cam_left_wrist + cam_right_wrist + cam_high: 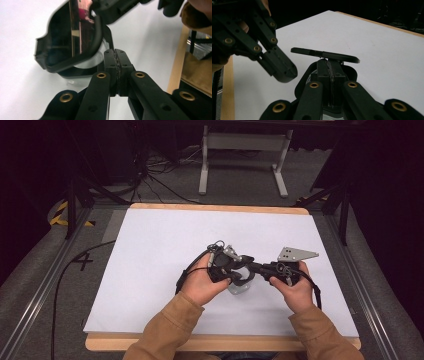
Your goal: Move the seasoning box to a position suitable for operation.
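Your left tool (pixel 235 270) has its jaws pressed together beside the black goggles (pixel 67 37), your right tool (pixel 331 75) clamps their frame above the white worktop (pixel 165 245).

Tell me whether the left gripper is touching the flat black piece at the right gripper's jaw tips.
Apart. In the right gripper view, the white sheet shows between the left gripper and the near end of the flat black piece.

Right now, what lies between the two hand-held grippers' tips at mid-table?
A black-framed object with a dark glossy lens, above a pale round piece, lies between the left hand-held gripper and the right hand-held gripper. The left gripper view shows it clearest.
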`<act>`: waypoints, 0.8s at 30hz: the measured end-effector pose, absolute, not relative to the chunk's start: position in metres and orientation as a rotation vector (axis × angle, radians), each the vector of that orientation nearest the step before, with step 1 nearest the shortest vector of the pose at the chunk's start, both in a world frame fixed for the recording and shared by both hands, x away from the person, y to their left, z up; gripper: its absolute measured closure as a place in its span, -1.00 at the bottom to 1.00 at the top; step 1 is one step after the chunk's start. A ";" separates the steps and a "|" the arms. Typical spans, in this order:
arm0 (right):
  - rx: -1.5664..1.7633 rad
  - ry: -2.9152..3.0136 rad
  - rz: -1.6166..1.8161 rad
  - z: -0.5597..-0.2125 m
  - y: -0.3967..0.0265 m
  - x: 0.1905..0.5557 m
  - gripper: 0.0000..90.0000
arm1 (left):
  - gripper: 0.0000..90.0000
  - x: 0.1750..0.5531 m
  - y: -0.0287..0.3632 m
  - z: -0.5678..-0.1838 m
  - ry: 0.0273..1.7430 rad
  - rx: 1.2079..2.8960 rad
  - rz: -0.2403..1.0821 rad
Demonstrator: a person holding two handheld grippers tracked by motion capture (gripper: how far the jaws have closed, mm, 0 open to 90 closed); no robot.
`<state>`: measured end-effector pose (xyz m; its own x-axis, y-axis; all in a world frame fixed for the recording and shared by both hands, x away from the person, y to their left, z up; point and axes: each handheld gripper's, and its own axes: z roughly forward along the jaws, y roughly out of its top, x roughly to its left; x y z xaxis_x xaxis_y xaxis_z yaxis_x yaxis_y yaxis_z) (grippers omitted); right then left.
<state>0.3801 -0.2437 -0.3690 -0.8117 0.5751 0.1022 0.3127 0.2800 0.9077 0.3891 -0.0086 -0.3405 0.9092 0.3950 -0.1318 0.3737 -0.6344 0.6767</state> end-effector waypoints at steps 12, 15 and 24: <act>0.852 2.377 1.481 -0.378 -0.246 0.377 0.96 | 0.98 0.396 -0.001 -0.332 0.565 2.222 0.080; 0.861 2.382 1.465 -0.380 -0.248 0.377 0.96 | 0.98 0.398 0.001 -0.330 0.567 2.202 0.086; 0.887 2.392 1.438 -0.385 -0.252 0.375 0.98 | 0.97 0.405 0.009 -0.326 0.601 2.125 0.100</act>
